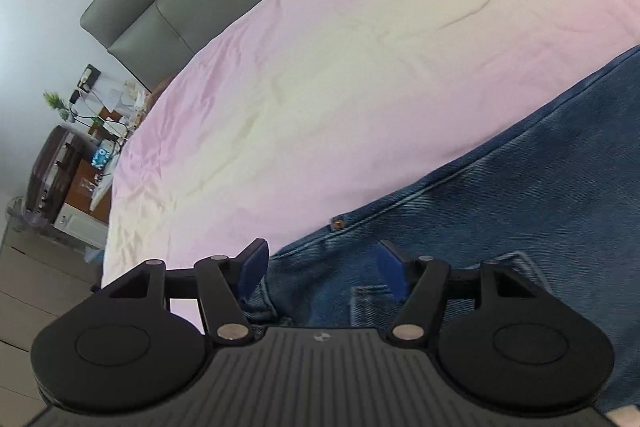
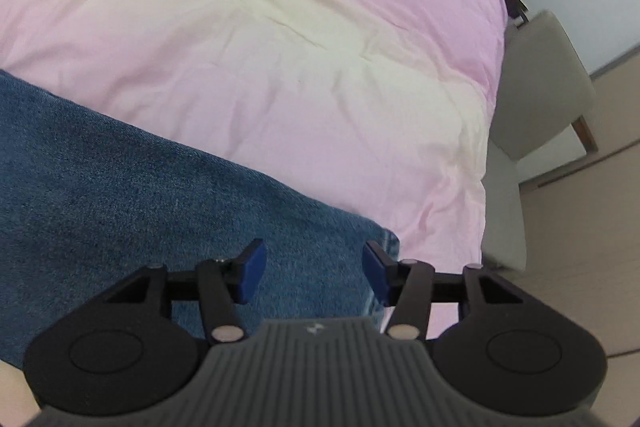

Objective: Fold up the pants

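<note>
Jeans (image 1: 500,207) are lying flat on the pink bed (image 1: 320,67); left gripper (image 1: 320,267) is hovering wide over the waistband, right gripper (image 2: 312,269) wide at the hem, likely needing to drop and pinch both ends

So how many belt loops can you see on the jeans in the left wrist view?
2. One belt loop lies between the open jaws of the left gripper; the other belt loop sits just right of the right finger. More may be hidden under the gripper body.
</note>
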`<action>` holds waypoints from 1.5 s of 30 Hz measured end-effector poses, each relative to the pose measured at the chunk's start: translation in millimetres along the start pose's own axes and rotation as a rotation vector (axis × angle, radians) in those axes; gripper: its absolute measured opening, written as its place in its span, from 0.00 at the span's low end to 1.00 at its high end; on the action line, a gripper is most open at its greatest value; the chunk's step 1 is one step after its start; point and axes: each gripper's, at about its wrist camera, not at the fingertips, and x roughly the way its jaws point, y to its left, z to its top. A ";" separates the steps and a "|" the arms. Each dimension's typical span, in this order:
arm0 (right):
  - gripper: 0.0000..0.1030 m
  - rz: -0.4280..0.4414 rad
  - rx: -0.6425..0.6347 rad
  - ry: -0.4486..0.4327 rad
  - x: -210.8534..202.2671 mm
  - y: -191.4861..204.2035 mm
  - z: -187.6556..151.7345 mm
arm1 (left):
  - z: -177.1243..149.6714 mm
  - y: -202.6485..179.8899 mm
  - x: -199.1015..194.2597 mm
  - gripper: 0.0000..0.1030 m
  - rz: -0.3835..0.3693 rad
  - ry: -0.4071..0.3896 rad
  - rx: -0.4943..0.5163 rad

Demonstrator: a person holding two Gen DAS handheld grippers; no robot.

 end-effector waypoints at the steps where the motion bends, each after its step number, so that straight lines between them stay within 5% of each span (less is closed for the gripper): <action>1: 0.48 0.016 0.051 0.005 -5.1 -8.2 -10.6 | -2.7 -3.4 -11.4 0.71 -0.032 -0.012 -0.003; 12: 0.30 0.195 0.657 0.014 8.2 -78.6 -153.4 | -62.3 -77.0 -93.1 0.62 -0.363 -0.054 -0.011; 24: 0.29 0.367 1.022 0.002 63.5 -74.1 -186.6 | -110.3 -131.2 -93.9 0.62 -0.378 -0.024 -0.121; 26: 0.11 0.312 0.980 0.001 56.7 -70.5 -182.8 | -112.1 -133.9 -86.8 0.62 -0.368 -0.017 -0.152; 28: 0.06 0.276 0.927 -0.054 38.0 -69.0 -178.3 | -112.8 -135.1 -81.4 0.45 -0.357 -0.018 -0.191; 32: 0.04 0.198 0.826 -0.169 -3.0 -72.6 -171.0 | -114.8 -129.0 -83.4 0.21 -0.356 -0.043 -0.313; 36: 0.04 0.143 0.790 -0.084 8.0 -63.7 -168.8 | -115.4 -131.0 -99.4 0.13 -0.310 -0.054 -0.324; 42: 0.06 0.078 0.746 -0.021 36.9 -40.3 -166.3 | -132.9 -135.6 -55.1 0.00 -0.418 0.164 -0.375; 45: 0.09 0.055 0.682 -0.023 32.0 -36.6 -164.3 | -140.2 -122.2 -42.8 0.00 -0.485 0.186 -0.454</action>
